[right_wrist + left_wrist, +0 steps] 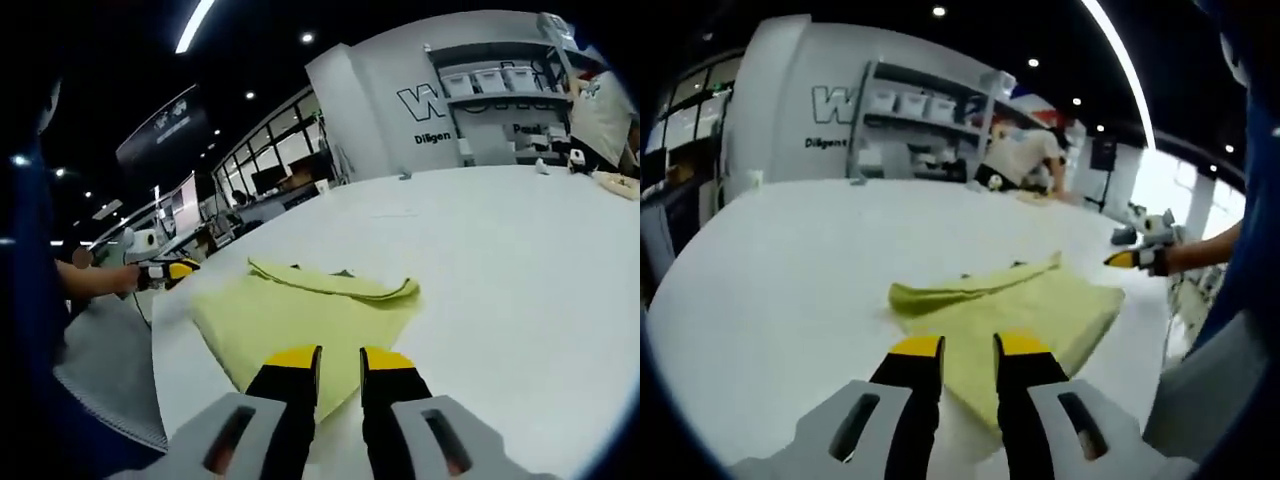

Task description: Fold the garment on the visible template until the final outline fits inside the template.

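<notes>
A pale yellow garment [1015, 305] lies folded on the white table [790, 270], with a rolled fold along its far edge. My left gripper [968, 348] hovers over its near edge, jaws apart with nothing between them. At the right of the left gripper view, the right gripper [1137, 259] is held off the table's edge. In the right gripper view the garment [300, 315] lies just ahead of my right gripper [340, 360], which is open and holds nothing. The left gripper [170, 271] is at the left beside the table [500, 260].
A person in a white shirt [1025, 155] leans over the table's far side, also in the right gripper view as the person [605, 110]. Shelves with boxes [925, 110] stand against the back wall. The table edge runs close to the garment's near side.
</notes>
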### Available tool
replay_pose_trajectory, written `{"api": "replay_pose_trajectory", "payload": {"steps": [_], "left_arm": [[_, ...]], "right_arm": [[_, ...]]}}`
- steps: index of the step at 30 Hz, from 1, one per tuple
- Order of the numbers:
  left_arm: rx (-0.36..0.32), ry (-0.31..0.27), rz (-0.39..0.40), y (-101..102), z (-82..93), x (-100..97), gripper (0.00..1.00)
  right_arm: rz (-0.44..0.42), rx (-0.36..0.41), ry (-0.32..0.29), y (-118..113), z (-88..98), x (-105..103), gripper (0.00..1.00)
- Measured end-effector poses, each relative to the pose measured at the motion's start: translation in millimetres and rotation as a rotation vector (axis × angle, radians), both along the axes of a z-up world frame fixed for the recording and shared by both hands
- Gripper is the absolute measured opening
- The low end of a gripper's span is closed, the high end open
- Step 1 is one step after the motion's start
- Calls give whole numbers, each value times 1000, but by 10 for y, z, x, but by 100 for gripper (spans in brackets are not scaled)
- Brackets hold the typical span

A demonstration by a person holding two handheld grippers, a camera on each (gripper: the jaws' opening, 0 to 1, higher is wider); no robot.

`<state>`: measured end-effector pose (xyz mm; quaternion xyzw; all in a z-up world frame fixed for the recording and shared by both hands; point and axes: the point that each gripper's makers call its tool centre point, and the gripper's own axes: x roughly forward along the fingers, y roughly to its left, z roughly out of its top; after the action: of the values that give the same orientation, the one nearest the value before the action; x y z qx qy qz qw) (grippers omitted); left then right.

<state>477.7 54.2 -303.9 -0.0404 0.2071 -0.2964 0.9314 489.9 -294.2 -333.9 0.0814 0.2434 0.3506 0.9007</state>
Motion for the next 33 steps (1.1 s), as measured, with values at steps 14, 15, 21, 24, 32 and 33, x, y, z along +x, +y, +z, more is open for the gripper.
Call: {"api": "replay_pose_trajectory", "payload": {"steps": [14, 15, 21, 24, 32, 33], "left_arm": [[73, 39, -2, -26, -538, 710, 7], [72, 42, -2, 12, -582, 739, 6], [89, 46, 7, 59, -694, 879, 3], [95, 31, 14, 38, -722, 964, 3], [73, -14, 107, 89, -678, 1281, 3], [70, -16, 119, 82, -644, 1290, 3]], "right_arm": [[51, -147, -35, 260, -358, 665, 1], [51, -153, -37, 260, -368, 679, 0], [44, -188, -30, 267, -509, 849, 0], [43, -198, -29, 302, -522, 941, 0], [-83, -135, -44, 277, -458, 1328, 0], [-95, -134, -47, 260, -444, 1356, 0]]}}
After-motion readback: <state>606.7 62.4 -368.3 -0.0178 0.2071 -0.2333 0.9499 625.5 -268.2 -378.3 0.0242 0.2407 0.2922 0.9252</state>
